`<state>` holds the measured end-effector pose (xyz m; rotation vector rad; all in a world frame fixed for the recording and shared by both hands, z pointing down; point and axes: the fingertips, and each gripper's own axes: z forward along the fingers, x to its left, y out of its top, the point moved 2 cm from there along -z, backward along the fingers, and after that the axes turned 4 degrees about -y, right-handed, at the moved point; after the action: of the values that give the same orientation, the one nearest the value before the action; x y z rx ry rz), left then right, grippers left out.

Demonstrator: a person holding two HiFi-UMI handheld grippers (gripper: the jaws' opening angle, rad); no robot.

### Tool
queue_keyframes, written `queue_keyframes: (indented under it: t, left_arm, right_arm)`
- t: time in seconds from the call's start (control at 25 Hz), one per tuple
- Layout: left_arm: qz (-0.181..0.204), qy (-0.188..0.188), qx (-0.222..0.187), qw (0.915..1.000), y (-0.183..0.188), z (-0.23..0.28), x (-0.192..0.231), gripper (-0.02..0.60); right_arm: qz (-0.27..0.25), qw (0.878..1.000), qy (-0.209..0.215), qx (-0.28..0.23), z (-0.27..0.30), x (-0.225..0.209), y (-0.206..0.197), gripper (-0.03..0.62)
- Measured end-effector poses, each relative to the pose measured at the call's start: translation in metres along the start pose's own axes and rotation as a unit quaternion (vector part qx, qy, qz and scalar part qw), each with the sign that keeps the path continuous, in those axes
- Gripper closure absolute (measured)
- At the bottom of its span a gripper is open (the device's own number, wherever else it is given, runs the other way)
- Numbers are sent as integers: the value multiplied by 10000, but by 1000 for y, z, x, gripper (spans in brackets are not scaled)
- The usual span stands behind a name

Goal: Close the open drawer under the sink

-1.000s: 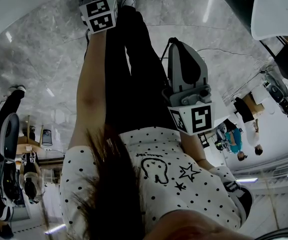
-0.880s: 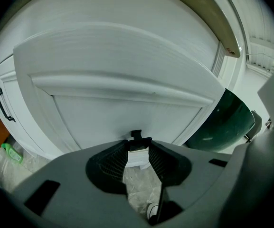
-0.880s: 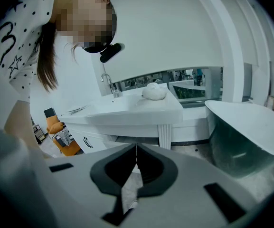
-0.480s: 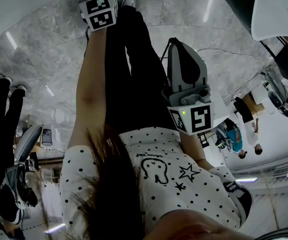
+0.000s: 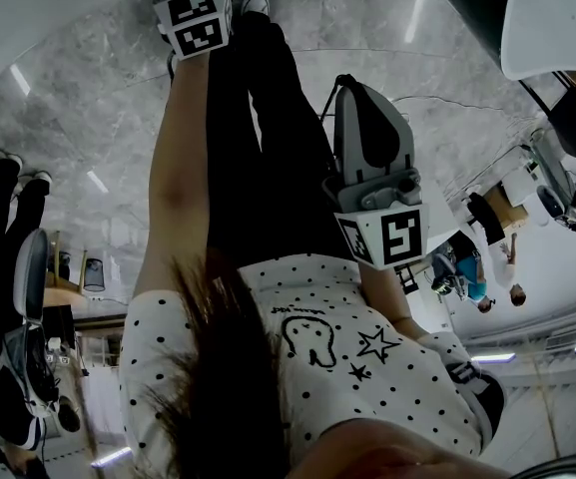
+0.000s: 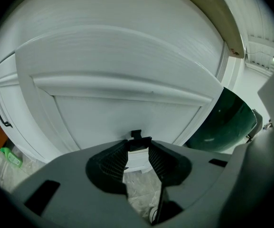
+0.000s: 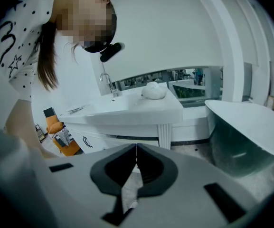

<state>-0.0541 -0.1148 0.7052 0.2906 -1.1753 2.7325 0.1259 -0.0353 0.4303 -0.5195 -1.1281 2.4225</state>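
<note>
Left gripper view shows your left tongs [image 6: 138,145] spread, with the small dark handle [image 6: 136,135] of the white drawer front [image 6: 127,80] just at their tips; I judge that nothing is pinched. Your right tongs [image 7: 136,148] are pressed together and empty, well apart from the sink [image 7: 127,109]. Push the drawer front straight and slowly, near its middle, so it does not go crooked or slam.

Glossy grey marble floor [image 5: 78,108] beneath dark, white-rimmed bathtub [image 7: 241,141]. White wall [image 7: 174,27] behind bathtub. Orange chair [image 7: 56,126] well left of bathtub. Light streaks [image 5: 18,74] reflected in floor.
</note>
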Motion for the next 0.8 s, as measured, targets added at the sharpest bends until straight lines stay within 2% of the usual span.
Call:
queue_keyframes:
  t: [0.8]
  left_arm:
    - [-94,-8,-94,9999,16,14,6,446]
  right_arm:
    - [12,10000,4,23,2,0,0,580]
